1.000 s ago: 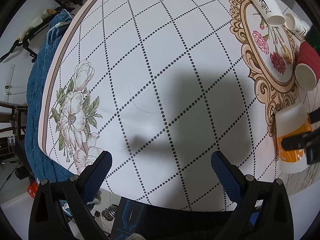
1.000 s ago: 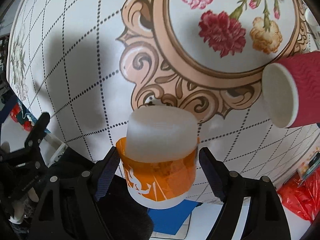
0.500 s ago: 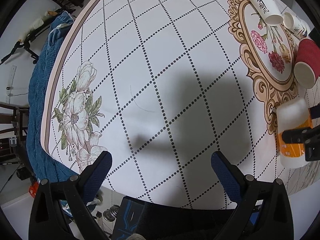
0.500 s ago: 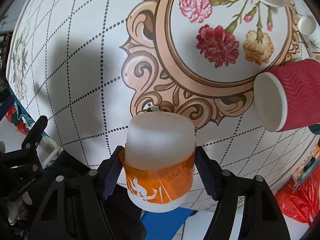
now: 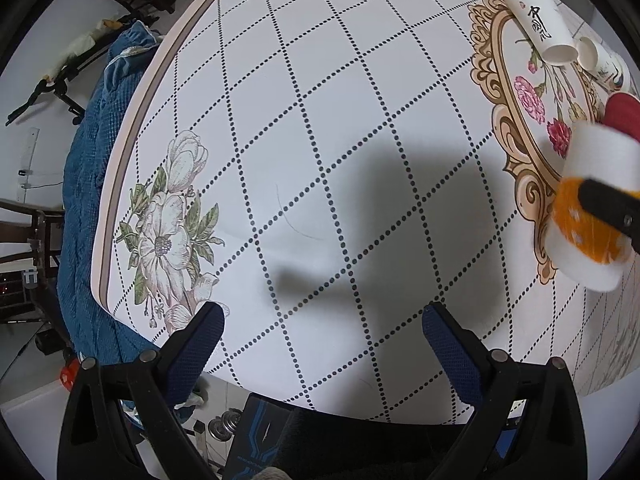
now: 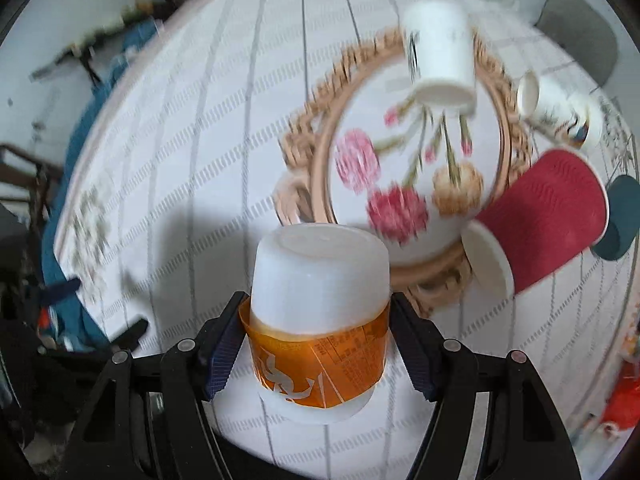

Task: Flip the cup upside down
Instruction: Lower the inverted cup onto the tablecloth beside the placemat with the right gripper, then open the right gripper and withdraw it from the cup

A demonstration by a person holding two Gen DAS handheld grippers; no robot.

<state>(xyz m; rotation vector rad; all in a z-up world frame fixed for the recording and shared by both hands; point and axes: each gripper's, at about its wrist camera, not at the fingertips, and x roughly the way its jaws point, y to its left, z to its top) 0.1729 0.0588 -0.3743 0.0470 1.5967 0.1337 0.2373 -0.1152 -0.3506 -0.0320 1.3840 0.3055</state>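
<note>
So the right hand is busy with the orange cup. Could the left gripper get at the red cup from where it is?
Probably not directly: the held orange cup sits between the open left gripper and the red cup.

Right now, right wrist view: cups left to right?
Orange-banded white cup held in the right gripper → white paper cup → red ribbed cup → small printed cup, lying farther back; its span overlaps the red cup's, so those last two are close.
</note>
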